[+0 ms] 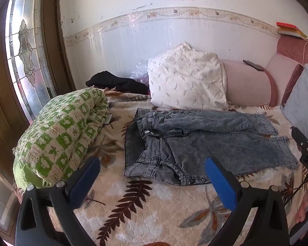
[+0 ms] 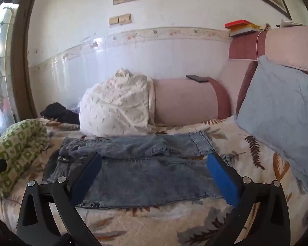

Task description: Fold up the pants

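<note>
- White-tiled wall with a floral border strip runs behind a bed (image 1: 154, 211) covered in a cream quilted spread printed with brown and grey leaves.
- Grey-blue acid-washed denim pants (image 1: 195, 143) lie spread flat on the bed, unfolded, waistband toward the rolled green-and-white patterned quilt (image 1: 59, 131) and both legs stretching away from it, the far leg slightly overlapping the near one.
- Just behind the pants, a white pillow with a small grey sprig print (image 1: 186, 82) leans against a pink padded bolster (image 1: 246, 86); a dark flat phone (image 1: 253, 65) rests on top of that bolster.
- Behind the pants' waistband end, beside the white pillow, a crumpled black garment (image 1: 117, 82) lies near the wall.
- Beyond the pants' hems, a pale blue quilted cushion (image 2: 277, 110) stands propped against the pink headboard, with a stack of books (image 2: 242, 27) on the headboard's top.
- Left gripper (image 1: 152, 182), black with blue pads, hovers near the pants' waistband, jaws wide open with nothing between them and not touching the cloth.
- Right gripper (image 2: 154, 176) hovers low over the near leg of the pants, jaws likewise spread wide and empty; whether its tips brush the denim cannot be told.
</note>
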{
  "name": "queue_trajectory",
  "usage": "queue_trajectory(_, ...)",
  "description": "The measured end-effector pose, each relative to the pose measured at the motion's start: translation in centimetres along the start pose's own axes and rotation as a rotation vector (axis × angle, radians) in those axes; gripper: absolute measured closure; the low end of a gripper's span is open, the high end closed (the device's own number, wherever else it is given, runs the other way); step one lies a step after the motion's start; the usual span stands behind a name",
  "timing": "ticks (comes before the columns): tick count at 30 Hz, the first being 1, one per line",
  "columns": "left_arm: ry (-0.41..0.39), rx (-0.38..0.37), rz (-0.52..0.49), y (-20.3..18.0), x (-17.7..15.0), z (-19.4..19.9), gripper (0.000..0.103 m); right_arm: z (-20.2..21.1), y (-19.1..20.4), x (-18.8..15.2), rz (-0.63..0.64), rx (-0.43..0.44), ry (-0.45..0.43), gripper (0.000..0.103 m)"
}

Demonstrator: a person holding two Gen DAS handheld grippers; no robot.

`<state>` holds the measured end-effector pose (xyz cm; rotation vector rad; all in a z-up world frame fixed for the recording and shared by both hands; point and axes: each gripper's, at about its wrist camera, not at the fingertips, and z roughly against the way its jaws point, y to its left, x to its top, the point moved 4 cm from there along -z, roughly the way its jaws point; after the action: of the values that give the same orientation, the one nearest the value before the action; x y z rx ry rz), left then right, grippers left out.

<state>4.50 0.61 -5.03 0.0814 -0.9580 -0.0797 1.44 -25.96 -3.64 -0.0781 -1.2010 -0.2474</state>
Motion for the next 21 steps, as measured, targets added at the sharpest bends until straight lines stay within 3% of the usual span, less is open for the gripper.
queue_trajectory(21, -0.001, 0.001, -0.019, -0.22, -0.28, -0.57, 0.0, -0.01, 0.4, 0.11, 0.039, -0.008, -0.008, 0.0)
